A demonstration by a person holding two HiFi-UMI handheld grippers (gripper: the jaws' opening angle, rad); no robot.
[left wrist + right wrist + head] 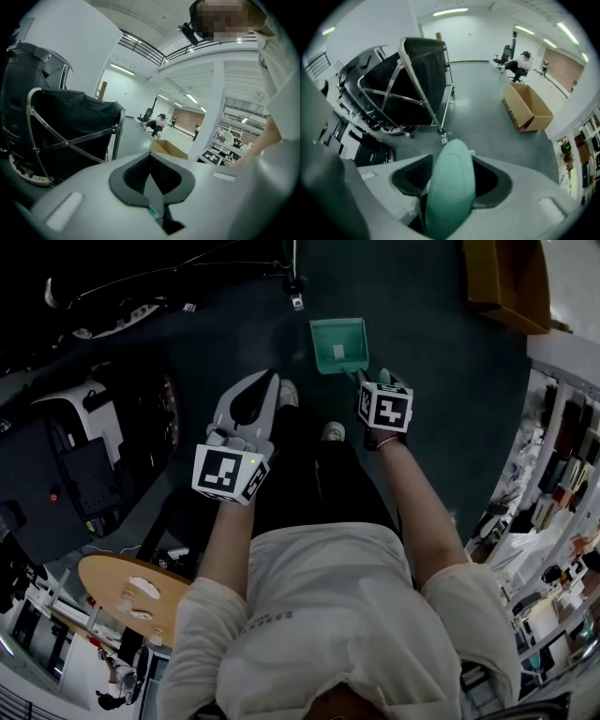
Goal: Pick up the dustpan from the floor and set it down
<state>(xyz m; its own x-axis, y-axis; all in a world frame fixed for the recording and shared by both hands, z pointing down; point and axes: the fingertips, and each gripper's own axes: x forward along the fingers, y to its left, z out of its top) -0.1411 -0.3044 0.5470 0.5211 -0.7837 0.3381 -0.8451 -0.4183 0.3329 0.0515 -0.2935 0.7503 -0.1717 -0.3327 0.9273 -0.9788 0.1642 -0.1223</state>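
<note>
A green dustpan (337,344) lies on the dark floor ahead of the person's shoes, its handle pointing back at my right gripper (379,381). In the right gripper view the rounded green handle (450,187) stands between the jaws of my right gripper (451,157), with dark gaps on both sides, so the jaws are open around it. My left gripper (264,382) hangs left of the dustpan, apart from it. Its jaws meet in the left gripper view and my left gripper (150,164) holds nothing.
A black fabric cart on a metal frame (417,75) stands on castors beyond the dustpan, also seen as the cart (70,126). An open cardboard box (506,277) sits far right. Shelves (562,484) line the right side, and a round wooden table (131,592) is behind left.
</note>
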